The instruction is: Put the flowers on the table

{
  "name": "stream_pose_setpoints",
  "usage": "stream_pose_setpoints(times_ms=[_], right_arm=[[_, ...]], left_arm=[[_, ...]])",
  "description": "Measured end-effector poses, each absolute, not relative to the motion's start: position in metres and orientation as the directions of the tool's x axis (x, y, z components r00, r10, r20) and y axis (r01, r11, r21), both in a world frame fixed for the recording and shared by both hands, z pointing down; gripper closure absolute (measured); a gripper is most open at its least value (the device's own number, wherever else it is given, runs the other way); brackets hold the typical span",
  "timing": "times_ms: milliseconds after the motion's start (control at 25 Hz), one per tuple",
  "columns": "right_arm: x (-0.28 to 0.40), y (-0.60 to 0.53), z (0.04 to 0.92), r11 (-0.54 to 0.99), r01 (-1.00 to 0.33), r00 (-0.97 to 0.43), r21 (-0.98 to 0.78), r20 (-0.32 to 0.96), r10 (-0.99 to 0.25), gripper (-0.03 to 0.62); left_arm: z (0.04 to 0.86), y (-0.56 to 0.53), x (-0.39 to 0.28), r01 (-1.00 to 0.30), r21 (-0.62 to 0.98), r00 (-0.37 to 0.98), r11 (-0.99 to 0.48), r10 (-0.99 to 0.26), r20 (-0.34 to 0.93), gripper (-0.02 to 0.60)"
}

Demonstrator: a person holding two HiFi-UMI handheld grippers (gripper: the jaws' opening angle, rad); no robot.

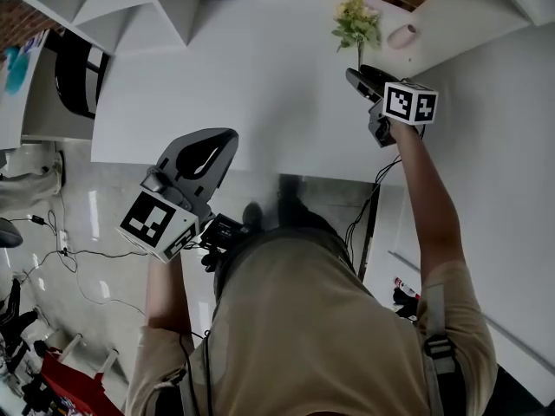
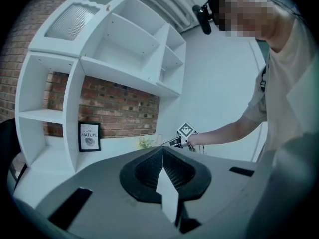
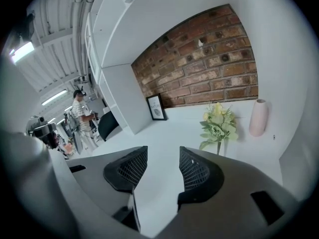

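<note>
1. Flowers [image 3: 218, 123] stand at the counter's [image 1: 260, 76] far right, beside the pink vase [image 3: 258, 116].
2. Your right claw [image 3: 163, 152] is spread and empty; back it straight off, clear of the stem.
3. Your left claw [image 2: 163, 156] is pressed together; leave it near.

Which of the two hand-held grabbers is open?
The right gripper, the one near the flowers: its fingers stand apart with nothing between them. The left gripper has its fingers closed together.

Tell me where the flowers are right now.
Head view: the flowers are at the white table's far right, left of the pink vase, just beyond the open right hand-held gripper.
</note>
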State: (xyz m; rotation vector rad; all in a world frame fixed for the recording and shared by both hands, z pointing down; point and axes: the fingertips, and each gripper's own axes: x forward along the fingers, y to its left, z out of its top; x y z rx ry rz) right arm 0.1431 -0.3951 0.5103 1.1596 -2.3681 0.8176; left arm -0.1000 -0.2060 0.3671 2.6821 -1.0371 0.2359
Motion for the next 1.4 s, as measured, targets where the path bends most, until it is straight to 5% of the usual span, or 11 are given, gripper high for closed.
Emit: stream_pose_setpoints(times_ms=[200,280,360,880,1400], right_arm=[[0.119,-0.376,0.475,0.509,-0.753,-0.658,-0.417,0.473,-0.587,0.398],[0.102,-0.359,0.461,0.540,-0.702,-0.711,-0.464,0.417,-0.566,0.531],[0.083,-0.339,0.447,0.584,-0.644,-0.764,-0.495,0.370,-0.529,0.560],[0.004,-0.225,0.400,0.724,-0.502,-0.865,-0.474,0.291,-0.409,0.569],[-0.003,-0.157,0.383,0.751,-0.417,-0.908,-0.512,0.208,-0.363,0.571]], left_arm=[[0.358,-0.199,-0.097,-0.664,0.159,0.745,-0.731,-0.627,0.227,0.571],[0.355,-0.192,-0.096,-0.660,0.158,0.749,-0.735,-0.626,0.218,0.571],[0.353,-0.185,-0.097,-0.657,0.150,0.751,-0.739,-0.625,0.212,0.571],[0.349,-0.134,-0.121,-0.612,0.120,0.789,-0.781,-0.594,0.158,0.571],[0.354,-0.117,-0.105,-0.598,0.145,0.800,-0.788,-0.577,0.167,0.571]])
